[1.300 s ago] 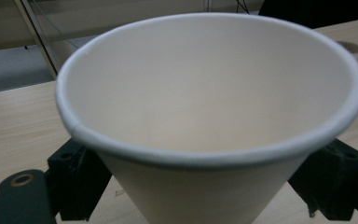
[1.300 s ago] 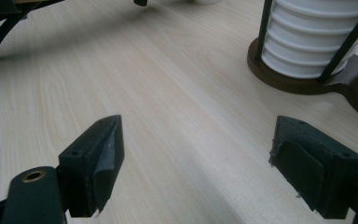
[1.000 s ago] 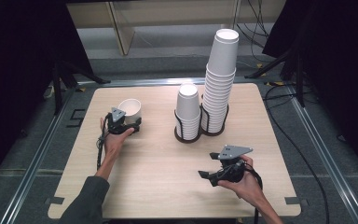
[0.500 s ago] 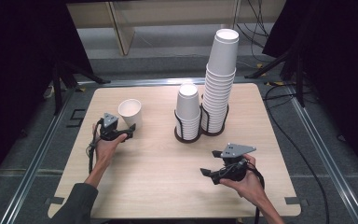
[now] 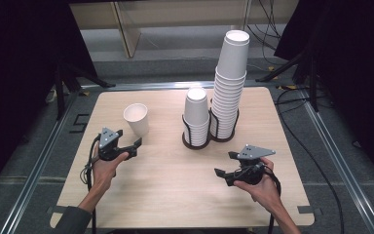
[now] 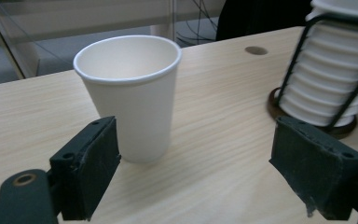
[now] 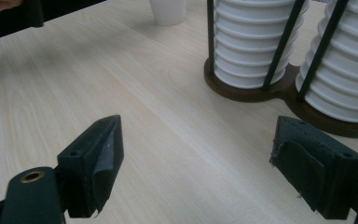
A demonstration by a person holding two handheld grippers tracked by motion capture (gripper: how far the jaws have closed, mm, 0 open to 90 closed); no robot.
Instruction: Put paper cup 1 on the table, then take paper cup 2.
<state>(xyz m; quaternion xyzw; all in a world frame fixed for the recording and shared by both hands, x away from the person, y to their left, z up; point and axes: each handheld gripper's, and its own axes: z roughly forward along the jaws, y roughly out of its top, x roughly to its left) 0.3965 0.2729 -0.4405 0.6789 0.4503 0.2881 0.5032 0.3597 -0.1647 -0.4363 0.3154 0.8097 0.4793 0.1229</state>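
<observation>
Left gripper [image 5: 136,147] is standing wide, jaws well apart with nothing between them (they have just been closing a little), and it is hanging just short of the paper cup [image 5: 136,119]. That cup is standing upright, mouth up, on the table [image 5: 175,195], near the left end and well apart from the wire rack [image 5: 209,141] holding the short stack [image 5: 196,114] and the tall stack [image 5: 230,87].

Right gripper [image 5: 225,165] is also gaping, empty, and hovering low over bare wood in front of the rack.

Seen from the left gripper view, the cup [image 6: 130,93] is sitting off toward one black jaw rather than centred in the gap. Going in from here, that jaw is likely to be striking the wall first, and a light empty cup is probably tipping or skidding away. Closing too hard is risking a crushed, oval rim, which may be jamming on a stack later. Swinging toward the rack, a gripper may be clipping the tall stack (it is towering well above its wire frame), which may be toppling it.
</observation>
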